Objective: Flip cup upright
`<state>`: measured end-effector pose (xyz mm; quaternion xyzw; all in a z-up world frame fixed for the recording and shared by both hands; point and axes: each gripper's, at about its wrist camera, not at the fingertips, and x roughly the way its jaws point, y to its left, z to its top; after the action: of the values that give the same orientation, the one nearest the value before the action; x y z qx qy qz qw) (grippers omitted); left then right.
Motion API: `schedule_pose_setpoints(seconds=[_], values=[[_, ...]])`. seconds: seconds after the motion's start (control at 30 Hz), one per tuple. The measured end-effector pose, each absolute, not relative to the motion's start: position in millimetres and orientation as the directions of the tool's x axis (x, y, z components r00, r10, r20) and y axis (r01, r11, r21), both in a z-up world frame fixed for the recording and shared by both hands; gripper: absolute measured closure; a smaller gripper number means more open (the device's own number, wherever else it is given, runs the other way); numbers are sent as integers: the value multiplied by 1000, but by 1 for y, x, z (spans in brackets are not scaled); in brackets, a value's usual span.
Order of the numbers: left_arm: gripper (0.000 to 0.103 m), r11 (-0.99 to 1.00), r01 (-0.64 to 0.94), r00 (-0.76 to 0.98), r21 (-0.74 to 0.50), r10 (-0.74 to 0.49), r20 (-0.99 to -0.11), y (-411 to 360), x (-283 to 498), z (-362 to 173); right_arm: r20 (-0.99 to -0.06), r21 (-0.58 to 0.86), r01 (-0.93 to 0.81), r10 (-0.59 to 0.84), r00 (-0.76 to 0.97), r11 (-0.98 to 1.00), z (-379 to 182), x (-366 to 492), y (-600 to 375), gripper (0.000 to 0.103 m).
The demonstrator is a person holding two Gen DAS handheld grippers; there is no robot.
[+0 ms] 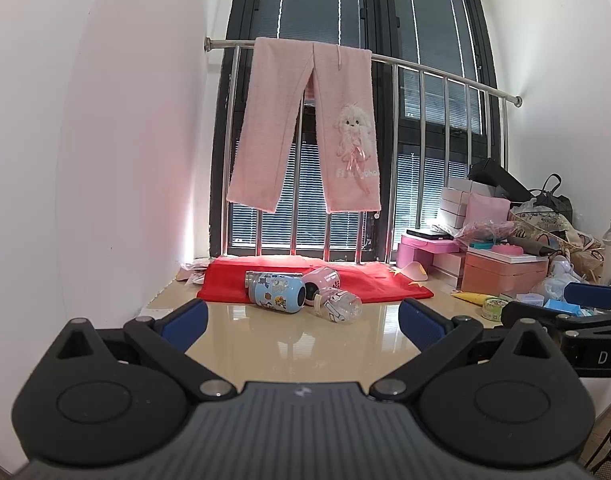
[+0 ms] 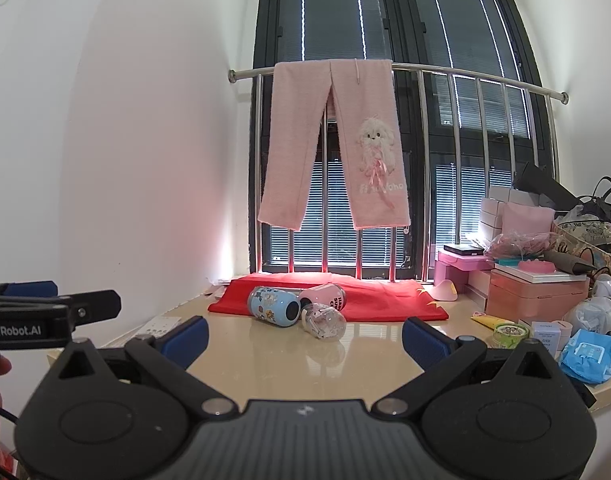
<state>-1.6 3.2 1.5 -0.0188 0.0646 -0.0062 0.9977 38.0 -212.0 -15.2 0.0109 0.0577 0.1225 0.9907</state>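
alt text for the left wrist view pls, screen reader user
Three cups, blue cup, pink cup and clear cup, lie on their sides on a beige countertop, beyond the open, empty left claw. Pink trousers hang behind.

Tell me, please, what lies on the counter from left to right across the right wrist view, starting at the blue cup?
blue cartoon cup → clear bottle → yellow tube → green tape roll → blue wipes packet

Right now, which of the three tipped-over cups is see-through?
The clear cup, lying on its side nearest the grippers. You can see through its wall, unlike the blue cartoon cup beside it and the pink cup behind it on the red cloth.
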Motion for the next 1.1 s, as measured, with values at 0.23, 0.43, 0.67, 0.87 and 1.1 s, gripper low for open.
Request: schedule_pose_setpoints(seconds=[0.23, 0.43, 0.67, 0.87, 1.1], values=[[0, 999, 10, 992, -38, -15, -128, 3, -2, 1, -113, 36, -242, 245, 963, 970, -15, 37, -213, 0], [0, 999, 9, 992, -38, -14, -128, 3, -2, 1, -113, 36, -243, 245, 963, 969, -15, 37, -213, 0], [0, 999, 9, 992, -38, -14, -128, 3, -2, 1, -113, 36, -243, 245, 963, 969, -15, 37, -213, 0], [0, 999, 10, 992, -38, -14, -128, 3, -2, 1, -113, 36, -243, 246, 963, 969, -15, 36, -213, 0], [0, 999, 14, 991, -43, -19, -132, 1, 4, 1, -123, 28, -242, 243, 962, 970, -17, 41, -212, 0]])
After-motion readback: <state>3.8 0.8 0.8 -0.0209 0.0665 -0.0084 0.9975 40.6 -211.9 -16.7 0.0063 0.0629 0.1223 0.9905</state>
